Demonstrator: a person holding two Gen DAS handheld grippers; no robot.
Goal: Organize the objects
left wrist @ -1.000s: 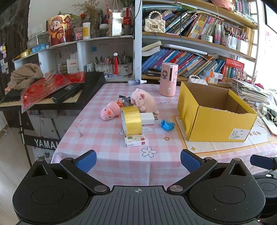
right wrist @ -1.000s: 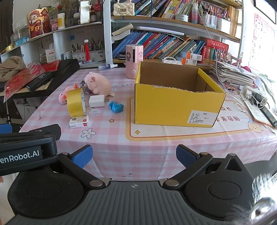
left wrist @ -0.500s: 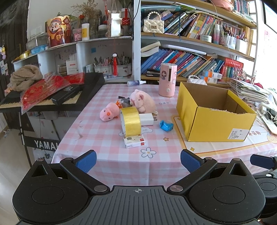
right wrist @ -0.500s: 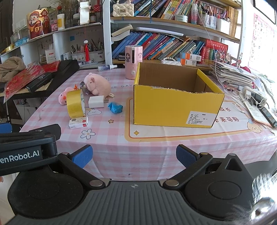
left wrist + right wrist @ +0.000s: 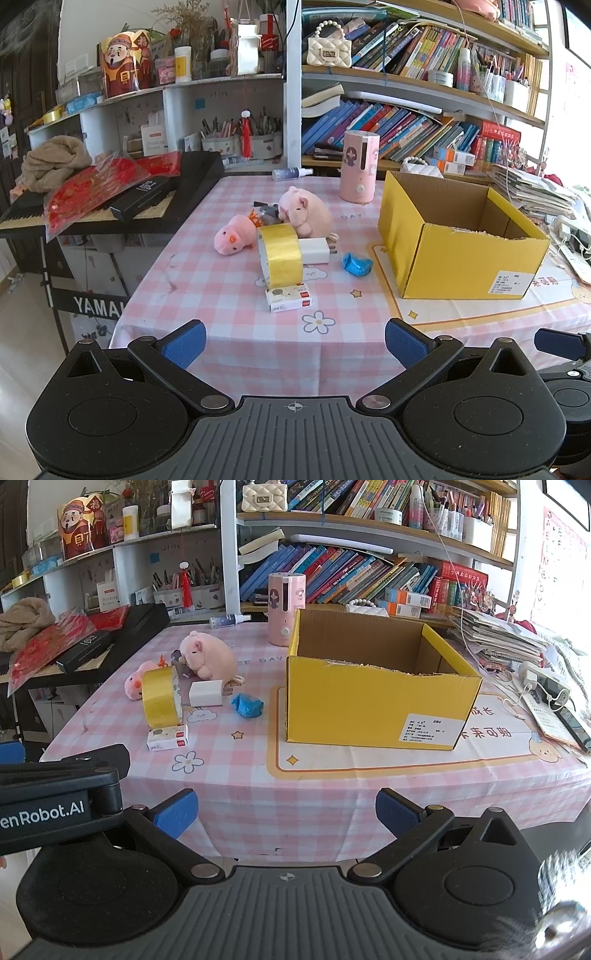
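Yellow cardboard box (image 5: 376, 705) hides its floor behind the near wall, while left gripper (image 5: 294, 341) and right gripper (image 5: 286, 812) gape empty.

— What lay on the table?

— A yellow cardboard box (image 5: 373, 705) stood open and looked empty. Left of it, well apart, a gold tape roll (image 5: 161, 696) stood on edge against a white charger (image 5: 206, 693), with a small white carton (image 5: 168, 737) just in front.

— And the soft things?

— Two pink plush pigs (image 5: 304, 216) behind the roll, and a crumpled blue wrapper (image 5: 247, 705) nearer the box.
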